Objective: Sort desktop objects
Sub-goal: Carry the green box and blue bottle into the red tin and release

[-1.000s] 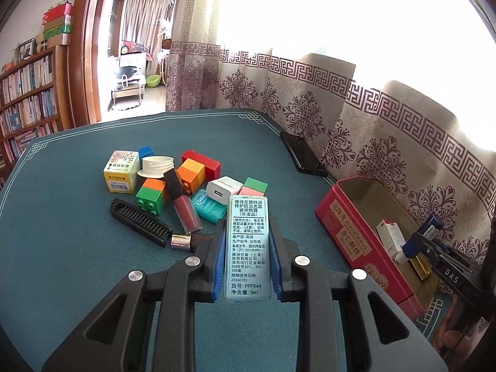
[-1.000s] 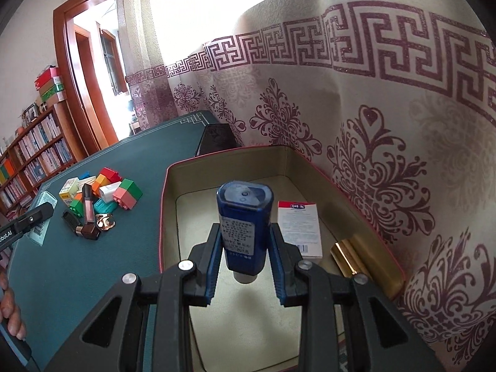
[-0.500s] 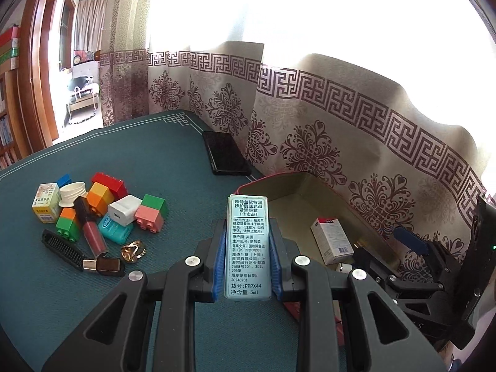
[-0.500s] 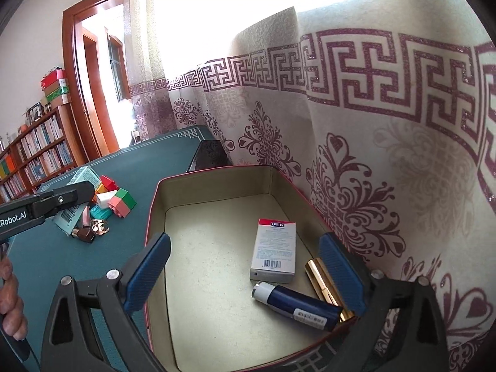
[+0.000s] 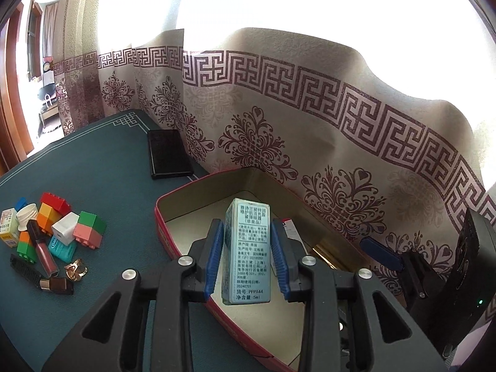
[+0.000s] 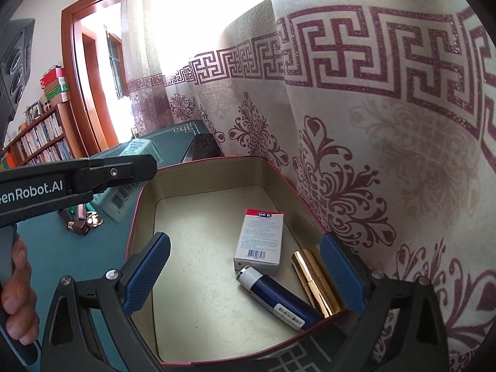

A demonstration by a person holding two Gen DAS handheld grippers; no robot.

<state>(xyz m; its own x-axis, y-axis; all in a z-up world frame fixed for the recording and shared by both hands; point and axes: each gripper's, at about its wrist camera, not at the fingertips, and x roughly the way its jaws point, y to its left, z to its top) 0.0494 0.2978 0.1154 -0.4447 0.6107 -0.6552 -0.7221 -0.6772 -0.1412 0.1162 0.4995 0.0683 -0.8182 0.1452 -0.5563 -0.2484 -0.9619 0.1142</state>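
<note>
My left gripper [image 5: 246,226] hangs over the near left part of the red tin [image 5: 173,241]. Its jaws are opening, and the pale blue printed box [image 5: 247,248] stands between them with a thin gap at each pad. In the right wrist view the same box [image 6: 119,198] shows tilted under the left gripper's black arm, above the tin's left rim [image 6: 136,217]. My right gripper [image 6: 245,248] stands wide open and empty above the tin's near end. A white box [image 6: 260,238], a navy tube [image 6: 279,297] and a gold lipstick [image 6: 313,282] lie in the tin.
On the green table cloth to the left lies a pile of coloured blocks [image 5: 52,214], a white charger [image 5: 63,228], a lip gloss [image 5: 43,251], a black comb [image 5: 26,271] and a gold ring [image 5: 76,271]. A black phone [image 5: 167,155] lies by the patterned curtain [image 5: 310,124] behind the tin.
My left gripper carried the pale blue box from the pile rightwards over the tin, and its pads have parted from it. My right gripper opened wide; the navy tube now lies in the tin.
</note>
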